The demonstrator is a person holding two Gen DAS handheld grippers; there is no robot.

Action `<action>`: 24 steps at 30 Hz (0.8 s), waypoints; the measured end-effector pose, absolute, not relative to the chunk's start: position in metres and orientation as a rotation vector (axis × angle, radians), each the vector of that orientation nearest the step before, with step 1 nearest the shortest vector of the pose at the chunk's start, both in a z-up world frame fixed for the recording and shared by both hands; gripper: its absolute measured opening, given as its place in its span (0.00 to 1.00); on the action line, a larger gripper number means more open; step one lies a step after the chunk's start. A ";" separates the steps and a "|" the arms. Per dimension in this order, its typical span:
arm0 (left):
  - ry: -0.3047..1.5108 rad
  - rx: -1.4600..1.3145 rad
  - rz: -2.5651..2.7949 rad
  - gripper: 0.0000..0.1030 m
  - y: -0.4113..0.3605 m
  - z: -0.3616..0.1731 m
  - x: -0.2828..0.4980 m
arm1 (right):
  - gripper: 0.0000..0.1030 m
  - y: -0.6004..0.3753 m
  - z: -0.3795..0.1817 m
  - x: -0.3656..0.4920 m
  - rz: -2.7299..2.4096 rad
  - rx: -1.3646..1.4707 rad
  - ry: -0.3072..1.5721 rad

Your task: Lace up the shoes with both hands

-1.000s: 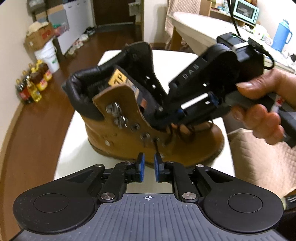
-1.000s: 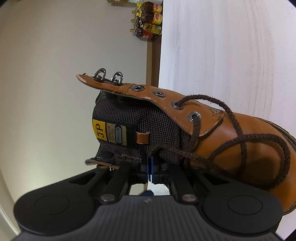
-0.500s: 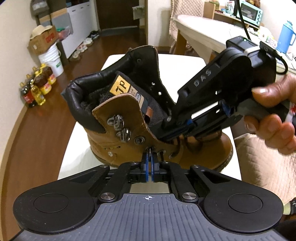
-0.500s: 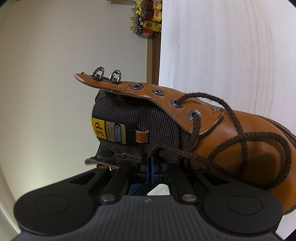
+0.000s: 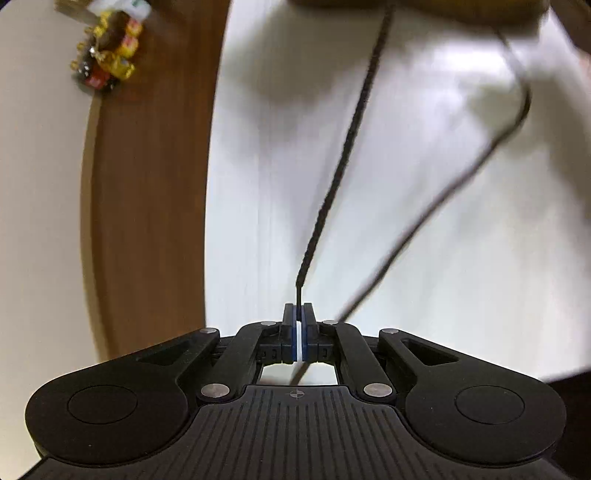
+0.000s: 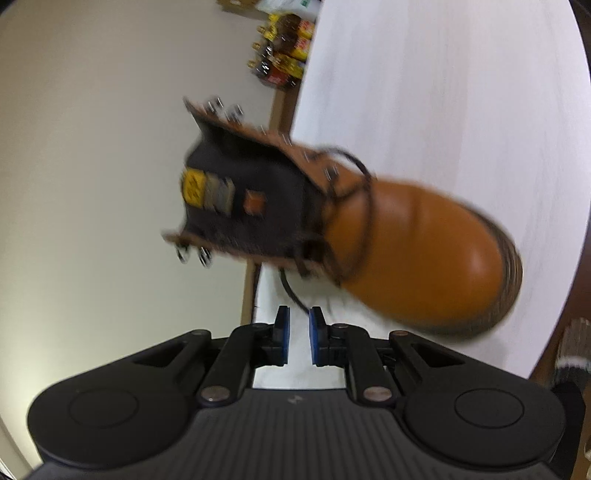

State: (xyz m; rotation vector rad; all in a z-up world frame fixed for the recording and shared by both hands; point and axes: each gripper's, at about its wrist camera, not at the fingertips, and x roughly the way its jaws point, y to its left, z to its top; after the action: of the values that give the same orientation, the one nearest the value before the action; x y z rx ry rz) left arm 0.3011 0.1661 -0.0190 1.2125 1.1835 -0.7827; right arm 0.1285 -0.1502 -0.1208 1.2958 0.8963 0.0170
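The tan leather boot (image 6: pixel 424 251) lies on the white table (image 6: pixel 443 92), its dark tongue and metal eyelets blurred. In the left wrist view only its edge (image 5: pixel 443 7) shows at the top. My left gripper (image 5: pixel 298 308) is shut on the tip of the dark lace (image 5: pixel 351 147), which runs taut from the jaws up to the boot. A second lace strand (image 5: pixel 461 184) loops on the right. My right gripper (image 6: pixel 299 314) has its jaws opening. A lace strand (image 6: pixel 291 291) from the boot ends just above the gap, beside the right pad and not pinched.
Brown wooden floor (image 5: pixel 147 184) lies beyond the table's left edge (image 5: pixel 221 184). A cluster of bottles (image 5: pixel 107 62) stands on the floor by the pale wall, and the right wrist view shows the bottles (image 6: pixel 284 55) too. A grey quilted cushion (image 6: pixel 574 343) sits at the right.
My left gripper shut on the lace tip at the boot's eyelet, tipped downward and pulled away, drawing the lace out taut. My right gripper let go, opened and backed off from the boot.
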 end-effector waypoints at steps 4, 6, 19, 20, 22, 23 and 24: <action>1.220 1.249 -0.742 0.02 0.188 -0.028 0.307 | 0.14 -0.123 -0.134 0.147 0.023 1.291 0.917; 1.226 1.256 -0.713 0.02 0.201 -0.028 0.313 | 0.14 -0.107 -0.134 0.152 0.031 1.268 0.940; 1.172 1.054 -0.747 0.04 0.254 -0.023 0.350 | 0.16 0.009 -0.121 0.204 0.169 0.858 1.045; 1.177 1.030 -0.752 0.07 0.257 -0.023 0.351 | 0.20 0.016 -0.118 0.206 0.205 0.797 1.052; 1.192 0.959 -0.770 0.07 0.266 -0.021 0.356 | 0.24 0.039 -0.113 0.216 0.294 0.641 1.065; 1.195 0.941 -0.771 0.08 0.269 -0.019 0.357 | 0.24 0.056 -0.112 0.225 0.347 0.543 1.071; 1.195 0.929 -0.770 0.08 0.273 -0.016 0.357 | 0.24 0.074 -0.110 0.235 0.399 0.445 1.074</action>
State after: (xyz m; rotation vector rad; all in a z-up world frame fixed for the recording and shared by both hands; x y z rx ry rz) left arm 0.3573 0.2727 -0.0164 0.9291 1.1953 -0.7698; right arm 0.2346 0.0740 -0.1098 0.4453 1.0739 0.3985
